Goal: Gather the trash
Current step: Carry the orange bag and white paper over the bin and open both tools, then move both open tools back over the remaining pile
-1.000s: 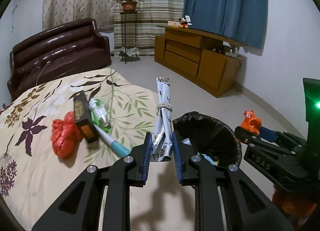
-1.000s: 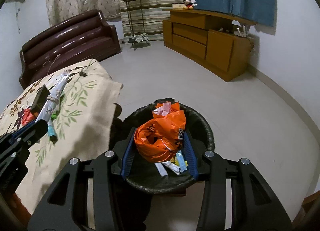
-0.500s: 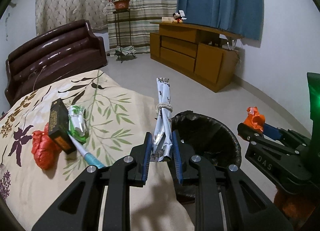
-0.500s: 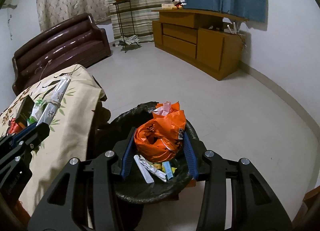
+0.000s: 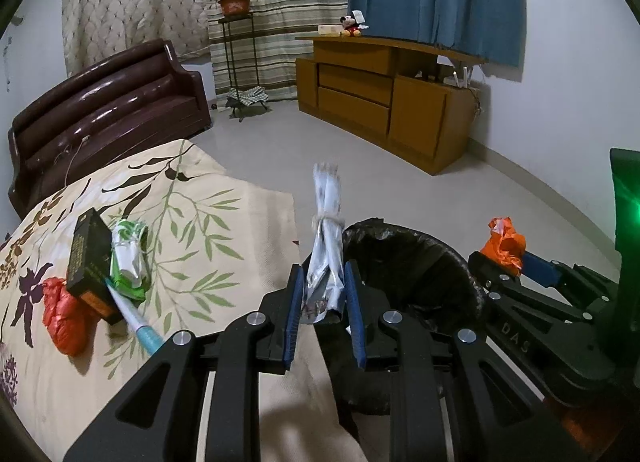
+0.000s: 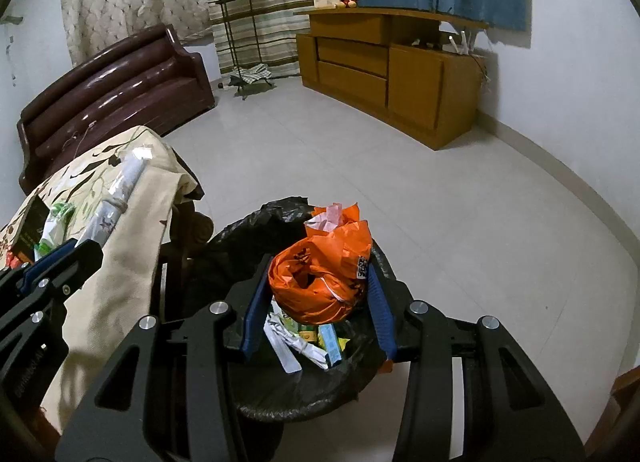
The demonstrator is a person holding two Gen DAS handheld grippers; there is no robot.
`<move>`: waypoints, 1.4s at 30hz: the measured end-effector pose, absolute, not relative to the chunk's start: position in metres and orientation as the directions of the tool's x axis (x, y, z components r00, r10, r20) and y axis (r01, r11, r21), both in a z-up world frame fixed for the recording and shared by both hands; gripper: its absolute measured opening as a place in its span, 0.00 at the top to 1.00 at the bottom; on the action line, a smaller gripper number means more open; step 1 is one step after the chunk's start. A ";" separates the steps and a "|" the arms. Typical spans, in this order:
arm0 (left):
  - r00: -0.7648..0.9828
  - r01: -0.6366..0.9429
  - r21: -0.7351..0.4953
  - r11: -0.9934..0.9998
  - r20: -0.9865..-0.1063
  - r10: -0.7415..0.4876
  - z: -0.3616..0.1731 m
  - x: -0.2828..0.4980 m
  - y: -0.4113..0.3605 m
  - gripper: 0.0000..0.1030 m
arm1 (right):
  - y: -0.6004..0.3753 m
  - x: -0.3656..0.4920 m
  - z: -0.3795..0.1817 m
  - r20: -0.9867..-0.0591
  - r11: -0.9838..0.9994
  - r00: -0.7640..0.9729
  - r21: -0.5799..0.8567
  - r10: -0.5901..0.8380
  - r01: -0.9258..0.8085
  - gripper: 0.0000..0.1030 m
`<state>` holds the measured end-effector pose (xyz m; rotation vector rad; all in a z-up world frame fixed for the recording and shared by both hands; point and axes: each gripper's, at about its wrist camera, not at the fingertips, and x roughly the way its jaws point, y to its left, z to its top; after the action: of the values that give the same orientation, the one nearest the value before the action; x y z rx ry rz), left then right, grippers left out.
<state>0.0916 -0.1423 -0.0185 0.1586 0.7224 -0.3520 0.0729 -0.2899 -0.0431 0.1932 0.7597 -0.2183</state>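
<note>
Item one: your left gripper (image 5: 323, 302) is clenched on a rolled paper bundle (image 5: 326, 238) tied round the middle with string, held by its lower end, upright, at the table's near edge beside the bin. It looks light and crushable; grip below the tie so it does not slide

Item two: your right gripper (image 6: 318, 298) is grasping a crumpled orange plastic bag (image 6: 320, 278), held directly over the bin. Judged soft, light and slippery; pinch the bunched body, not a loose flap

Item three: bin with black liner (image 6: 288, 406), on the floor against the table. Contents: paper strips, small wrappers

Item four: floral tablecloth (image 5: 224, 221), left part: black box (image 5: 86, 258), green-white wrapper (image 5: 130, 262), red crumpled bag (image 5: 64, 322), blue-handled stick (image 5: 138, 326), touching one another
</note>
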 end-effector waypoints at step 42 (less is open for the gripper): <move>0.760 0.093 0.003 0.996 -0.647 -0.069 0.002 0.072 0.004 0.38 | -0.182 0.086 -0.015 -0.687 0.995 0.726 0.088 0.020 0.056 0.43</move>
<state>0.0720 0.0042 0.0023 0.0356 0.7026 -0.0879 0.0858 -0.1819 -0.0152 0.1055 0.7581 -0.0197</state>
